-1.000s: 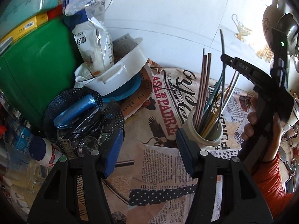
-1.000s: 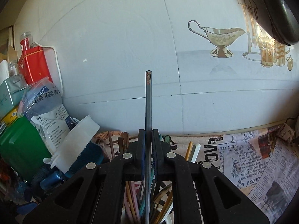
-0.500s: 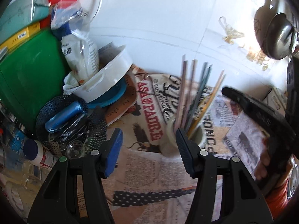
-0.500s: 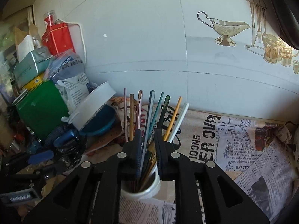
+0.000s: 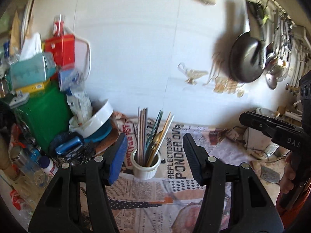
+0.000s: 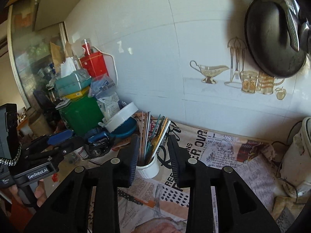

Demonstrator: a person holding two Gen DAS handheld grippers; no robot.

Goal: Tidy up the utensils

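A: Grippers?

B: Left gripper [image 5: 154, 151] spread wide, nothing in it. Right gripper [image 6: 152, 154] also released, empty. Both sit back from the cup [image 5: 145, 166], not touching it.

A: Utensils?

B: Sticks [image 5: 150, 134], look like chopsticks or straws, mixed colours, all standing in the white ribbed cup, fanned out and leaning on the rim. Cup sits upright on the newspaper [image 5: 175, 167], near the wall.

A: Why are the hands back like that?

B: My guess: the bundle is in, so both jaws are let go and held clear so they don't snag the tall tips. Cup is narrow and top-heavy, so a knock could tip it.

A: Anything loose left to sort?

B: None I can see on the paper. Clutter on the left, green box [image 6: 81, 114], white tub [image 6: 121, 119] tilted on a blue dish. Pan [image 6: 272, 36] hangs on the wall at right. Task looks close to done.
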